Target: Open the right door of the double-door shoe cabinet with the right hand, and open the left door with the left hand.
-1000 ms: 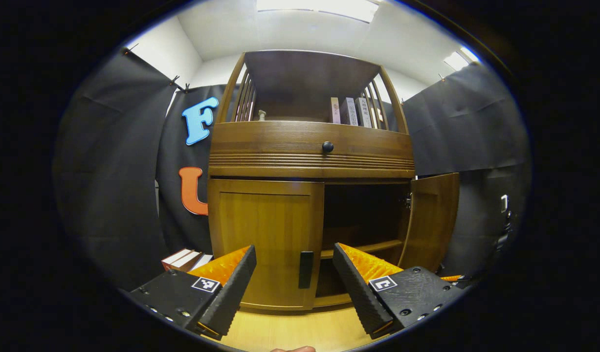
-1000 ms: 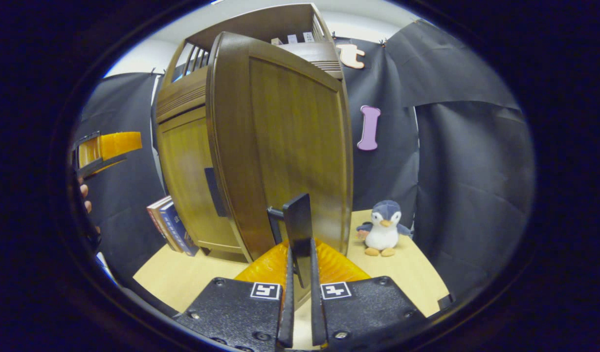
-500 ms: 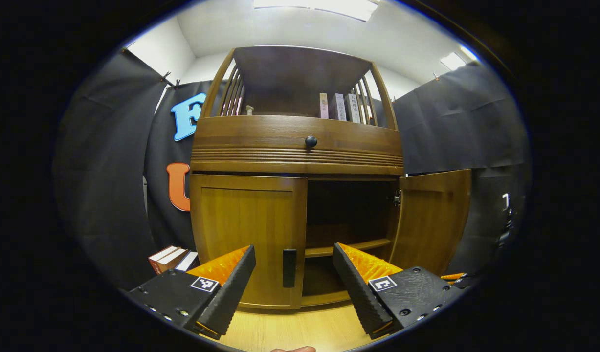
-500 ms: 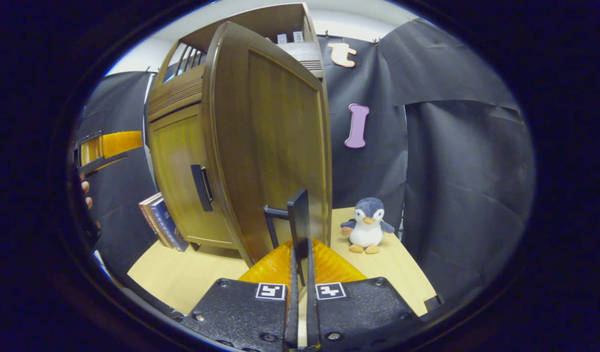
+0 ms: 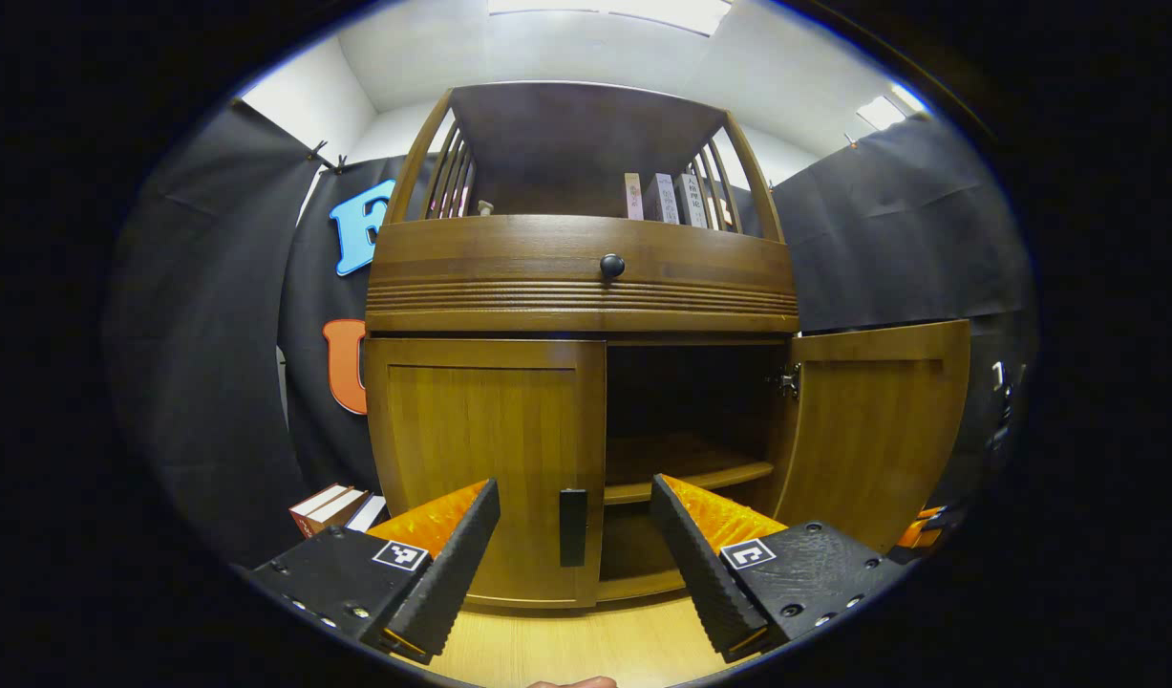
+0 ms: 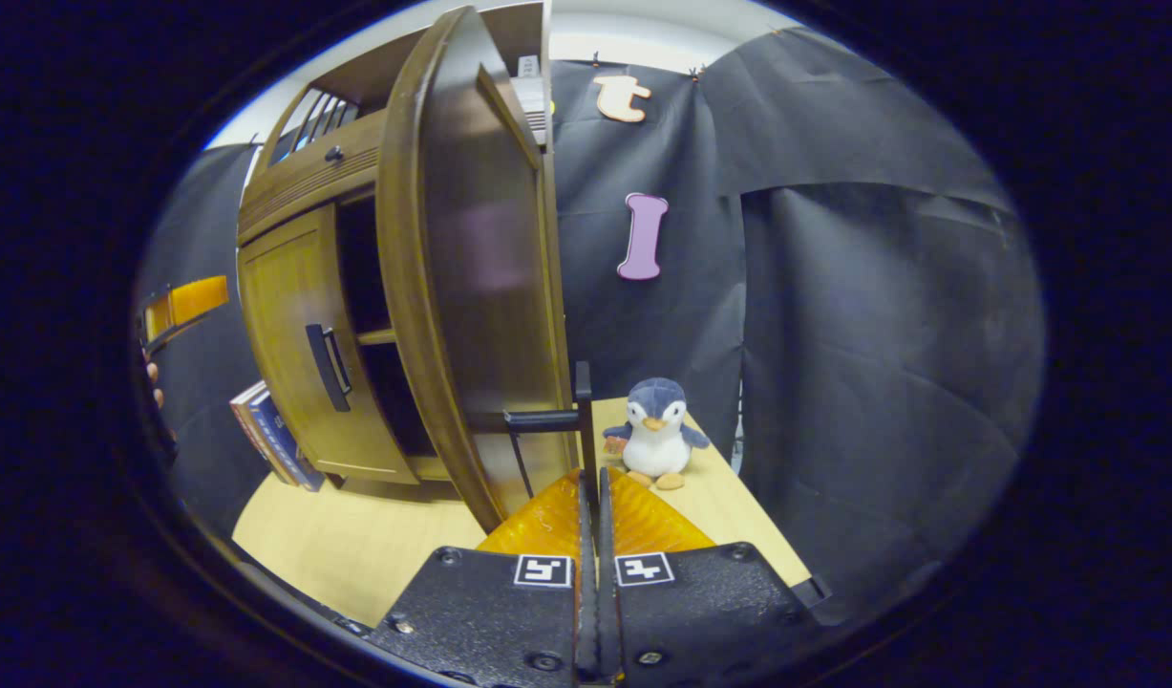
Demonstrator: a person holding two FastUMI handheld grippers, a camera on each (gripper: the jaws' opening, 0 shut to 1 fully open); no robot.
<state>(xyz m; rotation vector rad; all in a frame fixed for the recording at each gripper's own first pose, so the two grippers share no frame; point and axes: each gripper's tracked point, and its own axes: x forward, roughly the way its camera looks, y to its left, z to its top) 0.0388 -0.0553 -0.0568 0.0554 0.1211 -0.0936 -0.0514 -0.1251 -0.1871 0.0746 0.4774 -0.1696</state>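
Fingers of the left gripper (image 5: pixel 574 559) gape wide before the closed left door's handle (image 5: pixel 572 526), ready to grip. Right gripper (image 6: pixel 590 497) clamps the right door's handle (image 6: pixel 580 413), door (image 6: pixel 471 277) swung wide.

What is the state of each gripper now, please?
Left gripper: open, holding nothing, in front of the closed left door.
Right gripper: shut on the right door's handle.
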